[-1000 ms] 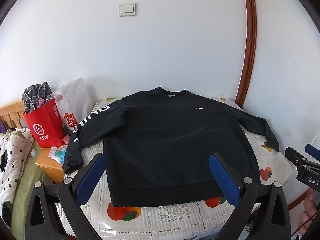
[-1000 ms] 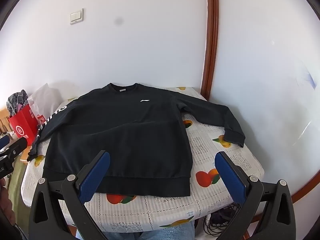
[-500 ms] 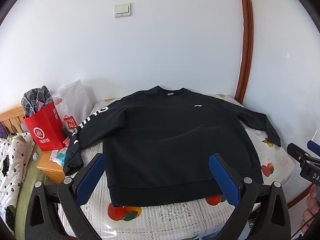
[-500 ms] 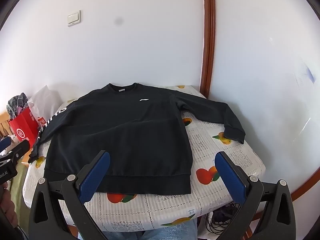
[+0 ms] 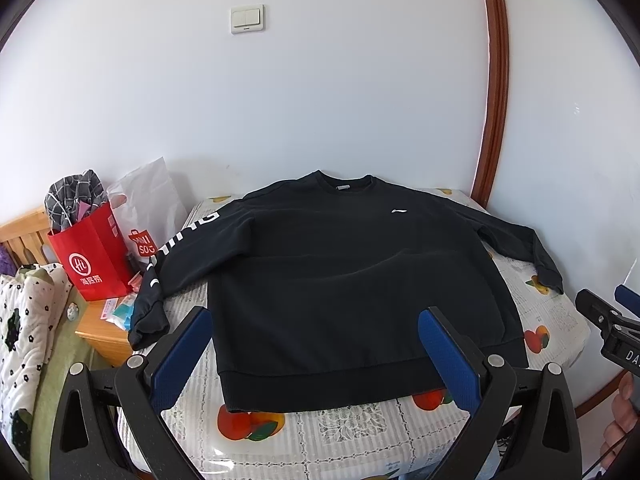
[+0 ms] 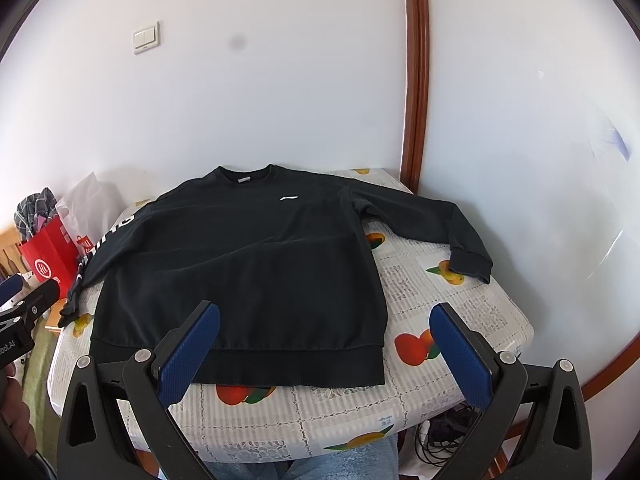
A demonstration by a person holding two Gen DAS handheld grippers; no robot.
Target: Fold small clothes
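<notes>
A black sweatshirt [image 5: 344, 280] lies flat, front up, on a table with a fruit-print cloth [image 5: 344, 436]; it also shows in the right wrist view [image 6: 240, 272]. Its left sleeve with white lettering [image 5: 172, 256] hangs over the table's left edge. Its right sleeve [image 6: 432, 224] lies spread on the cloth. My left gripper [image 5: 316, 344] is open and empty, above the hem near the front edge. My right gripper [image 6: 324, 340] is open and empty, above the hem's right corner.
A red paper bag [image 5: 90, 256] and a white plastic bag [image 5: 148, 208] stand on a wooden stand left of the table. A patterned quilt [image 5: 24, 320] lies at far left. White walls close in behind and to the right. Cables [image 6: 444, 436] lie under the table.
Both grippers have drifted slightly; the sweatshirt sits a little further right in the left view and the wall a little higher. The sweatshirt itself has not moved.
</notes>
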